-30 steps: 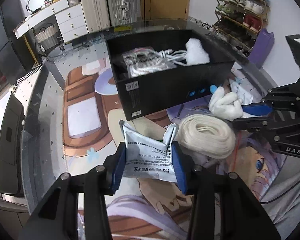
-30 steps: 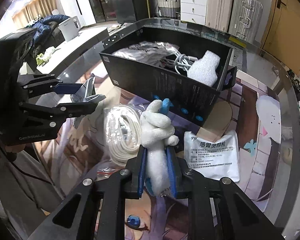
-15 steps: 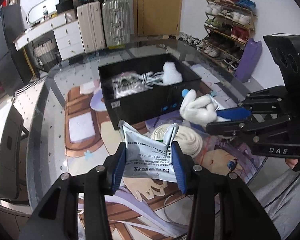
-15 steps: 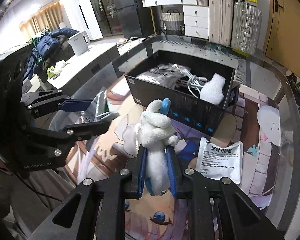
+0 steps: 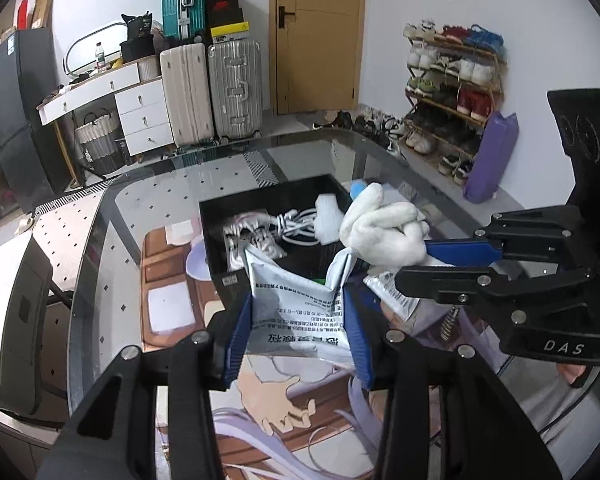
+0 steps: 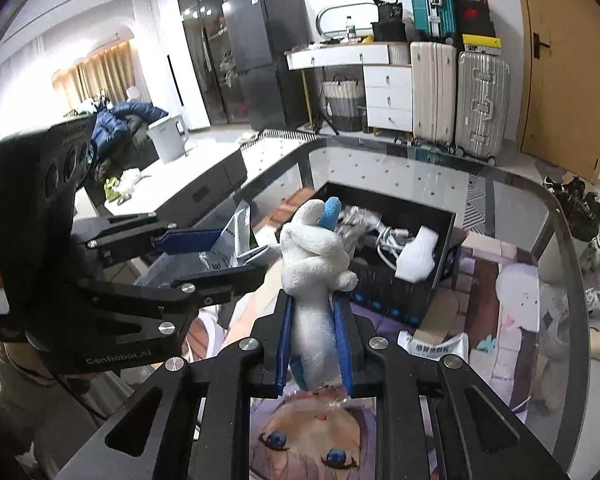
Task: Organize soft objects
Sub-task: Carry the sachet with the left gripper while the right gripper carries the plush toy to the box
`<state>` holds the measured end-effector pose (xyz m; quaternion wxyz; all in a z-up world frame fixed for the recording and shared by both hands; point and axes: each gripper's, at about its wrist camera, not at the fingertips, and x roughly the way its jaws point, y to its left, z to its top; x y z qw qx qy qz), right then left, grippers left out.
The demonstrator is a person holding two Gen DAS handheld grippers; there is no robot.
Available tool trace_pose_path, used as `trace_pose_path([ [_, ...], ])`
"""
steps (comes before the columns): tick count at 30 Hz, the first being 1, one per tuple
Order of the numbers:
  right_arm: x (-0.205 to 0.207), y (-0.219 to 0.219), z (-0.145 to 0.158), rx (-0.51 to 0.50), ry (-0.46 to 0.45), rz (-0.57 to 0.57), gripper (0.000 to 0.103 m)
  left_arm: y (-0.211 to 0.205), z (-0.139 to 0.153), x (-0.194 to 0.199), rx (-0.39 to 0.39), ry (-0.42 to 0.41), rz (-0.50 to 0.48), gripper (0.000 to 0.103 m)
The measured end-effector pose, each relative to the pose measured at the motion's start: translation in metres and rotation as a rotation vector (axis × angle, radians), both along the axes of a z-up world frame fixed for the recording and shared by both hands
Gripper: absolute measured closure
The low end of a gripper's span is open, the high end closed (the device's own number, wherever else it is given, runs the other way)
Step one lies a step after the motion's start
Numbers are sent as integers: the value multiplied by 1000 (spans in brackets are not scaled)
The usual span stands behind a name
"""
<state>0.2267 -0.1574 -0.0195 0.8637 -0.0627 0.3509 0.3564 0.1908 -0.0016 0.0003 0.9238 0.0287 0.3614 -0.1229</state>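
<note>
My left gripper (image 5: 300,312) is shut on a grey printed sachet (image 5: 296,300) and holds it high above the table, in front of the black box (image 5: 236,280). My right gripper (image 6: 314,320) is shut on a white plush toy (image 6: 312,256) with a blue tip, also raised. The toy shows in the left wrist view (image 5: 384,228) over the box's right end. The left gripper with the sachet (image 6: 228,248) shows at the left of the right wrist view. The black box (image 6: 444,264) holds white cords (image 6: 384,236), a white foam piece (image 6: 418,256) and plastic bags.
A second grey sachet (image 6: 436,346) lies on the anime-print mat (image 6: 308,440) in front of the box. The glass table edge (image 6: 572,280) curves at the right. Suitcases (image 5: 212,92), drawers and a shoe rack (image 5: 452,96) stand beyond the table.
Both grippers have risen well above the table with the sachet and the plush toy still held. The box now looks smaller and lower. The white rope coil has gone out of view.
</note>
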Motion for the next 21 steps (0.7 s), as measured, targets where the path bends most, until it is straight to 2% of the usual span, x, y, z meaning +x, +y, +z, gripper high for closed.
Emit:
trace_pose_path([
  [4,1,-1,12,24,-38,-31,83,-2,7,5,-42,-20,18,60],
  [10,10,-4,25,66,-70,-72,83,-8,14,11,-46,-62,42,60],
  [13,17,-2,31,78,-121,-103,83,-6,17,19,-57,-69,55,60],
  [21,52,9,34,93,-171,-160,83,8,17,59,-72,-110,114,60],
])
